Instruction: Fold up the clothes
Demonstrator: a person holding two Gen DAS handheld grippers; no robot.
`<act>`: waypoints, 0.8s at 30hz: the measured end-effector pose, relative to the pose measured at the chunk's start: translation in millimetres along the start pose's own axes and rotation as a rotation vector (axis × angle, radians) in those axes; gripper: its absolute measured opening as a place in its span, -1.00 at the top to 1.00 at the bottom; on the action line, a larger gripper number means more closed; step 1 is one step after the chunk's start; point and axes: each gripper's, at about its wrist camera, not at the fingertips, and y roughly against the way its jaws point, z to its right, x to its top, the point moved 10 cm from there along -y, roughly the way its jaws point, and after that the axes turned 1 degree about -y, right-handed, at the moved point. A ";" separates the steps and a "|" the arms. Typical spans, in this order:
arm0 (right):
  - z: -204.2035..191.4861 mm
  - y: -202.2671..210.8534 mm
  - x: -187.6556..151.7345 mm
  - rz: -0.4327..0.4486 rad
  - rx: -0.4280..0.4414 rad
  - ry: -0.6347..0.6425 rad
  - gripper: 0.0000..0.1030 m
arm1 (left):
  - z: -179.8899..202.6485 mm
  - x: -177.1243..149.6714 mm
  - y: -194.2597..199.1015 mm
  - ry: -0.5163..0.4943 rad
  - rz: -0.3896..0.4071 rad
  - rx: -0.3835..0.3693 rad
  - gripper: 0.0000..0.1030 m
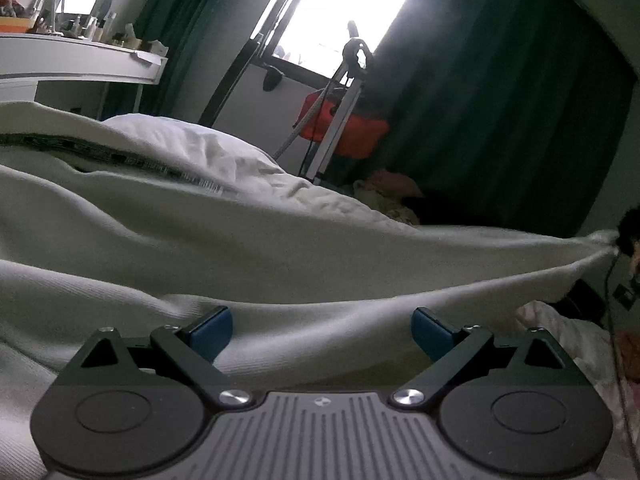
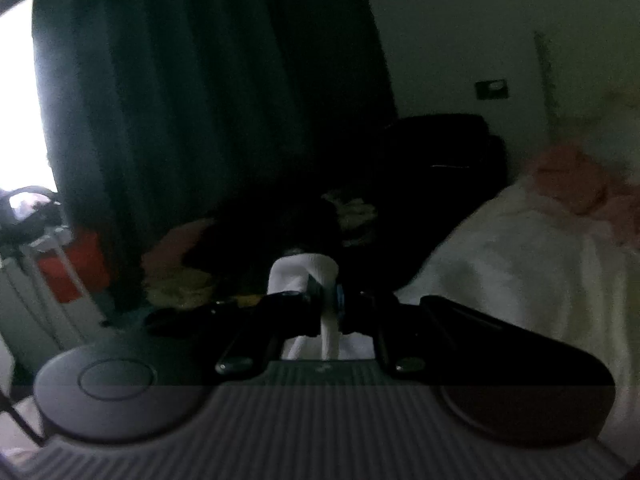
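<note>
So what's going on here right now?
A person is folding a cream garment on a bed. The right gripper is shut on one corner of it, pulling it taut. The left gripper is open, its fingers just over the cloth, gripping nothing yet.

Cream garment (image 1: 280, 264) — blue pads (image 1: 212, 330), green curtain (image 1: 500, 100)

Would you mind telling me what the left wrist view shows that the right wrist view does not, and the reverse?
Only the left wrist view shows the open left gripper over the spread cream garment, the white dressing table and the pillow. Only the right wrist view shows the right gripper shut on a bunched corner of that garment, and a wall socket. Both show the dark curtain and the orange item.
</note>
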 end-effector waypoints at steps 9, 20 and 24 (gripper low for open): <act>173.0 -5.4 -147.4 -0.204 -0.130 -0.102 0.80 | 12.9 -2.1 1.2 -0.066 -0.013 -0.010 -0.89; 187.9 24.7 -168.5 -0.223 -0.090 -0.082 0.69 | 26.5 2.4 23.6 -0.142 0.020 0.025 -0.89; 170.7 55.7 -161.1 -0.191 -0.064 0.089 -0.18 | 40.4 5.8 31.1 -0.241 0.081 0.047 -0.89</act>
